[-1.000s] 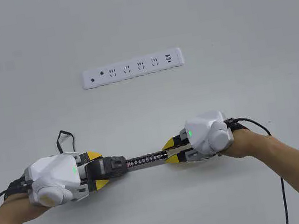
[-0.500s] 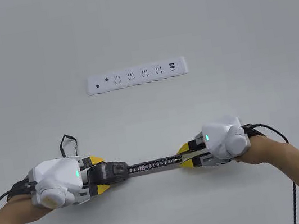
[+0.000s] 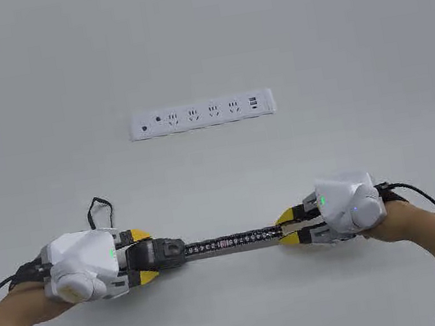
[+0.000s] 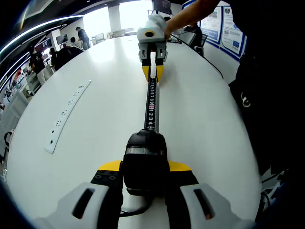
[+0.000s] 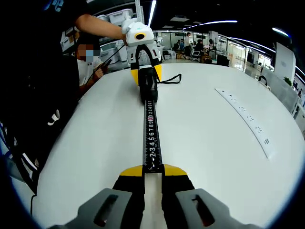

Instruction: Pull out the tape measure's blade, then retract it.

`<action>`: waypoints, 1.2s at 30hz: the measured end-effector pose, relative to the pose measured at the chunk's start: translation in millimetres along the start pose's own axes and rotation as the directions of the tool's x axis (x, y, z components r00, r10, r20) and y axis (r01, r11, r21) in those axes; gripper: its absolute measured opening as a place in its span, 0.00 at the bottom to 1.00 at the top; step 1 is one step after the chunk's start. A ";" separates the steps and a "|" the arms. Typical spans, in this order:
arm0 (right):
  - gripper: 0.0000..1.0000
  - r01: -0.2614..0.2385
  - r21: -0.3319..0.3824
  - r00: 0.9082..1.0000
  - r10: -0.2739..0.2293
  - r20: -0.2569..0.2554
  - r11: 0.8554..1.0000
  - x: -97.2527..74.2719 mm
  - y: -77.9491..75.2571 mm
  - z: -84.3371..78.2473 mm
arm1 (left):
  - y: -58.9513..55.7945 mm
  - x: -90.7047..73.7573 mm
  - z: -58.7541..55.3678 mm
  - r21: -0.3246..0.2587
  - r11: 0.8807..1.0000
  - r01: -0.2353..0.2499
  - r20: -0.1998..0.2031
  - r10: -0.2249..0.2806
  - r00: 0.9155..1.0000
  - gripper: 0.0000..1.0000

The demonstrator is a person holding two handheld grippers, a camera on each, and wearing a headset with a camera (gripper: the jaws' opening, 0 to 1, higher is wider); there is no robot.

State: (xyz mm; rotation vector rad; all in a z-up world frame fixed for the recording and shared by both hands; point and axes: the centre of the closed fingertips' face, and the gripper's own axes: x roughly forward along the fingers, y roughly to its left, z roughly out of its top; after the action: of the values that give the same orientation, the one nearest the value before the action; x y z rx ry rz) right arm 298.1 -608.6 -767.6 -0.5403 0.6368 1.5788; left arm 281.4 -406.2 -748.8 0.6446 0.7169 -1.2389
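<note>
Half the job looks done. My left gripper [image 3: 143, 256] is clamped around the tape measure [image 3: 164, 252] near my edge of the tabletop [image 3: 305, 33]. My right gripper [image 3: 288, 228] pinches the end of the blade [image 3: 230, 242] (stretched straight between them). Letting it slide back is left. More blade shows than a second ago.

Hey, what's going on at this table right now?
A person works two handheld grippers over a white table. The left gripper clamps the tape measure by its case, and the right gripper pinches the end of the blade. The blade is stretched out straight between them. A power strip lies farther back.
</note>
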 end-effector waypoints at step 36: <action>0.10 0.011 0.021 0.999 -0.010 -0.045 1.000 -35.9 -3.1 -37.6 | -0.8 1.7 2.6 -0.006 1.000 0.002 -0.016 -0.002 1.000 0.30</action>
State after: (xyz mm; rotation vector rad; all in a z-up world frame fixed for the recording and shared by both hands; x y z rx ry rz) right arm 304.0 -660.3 -771.4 -0.5637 0.6834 1.5516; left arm 281.3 -409.4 -748.5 0.6493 0.7343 -1.2343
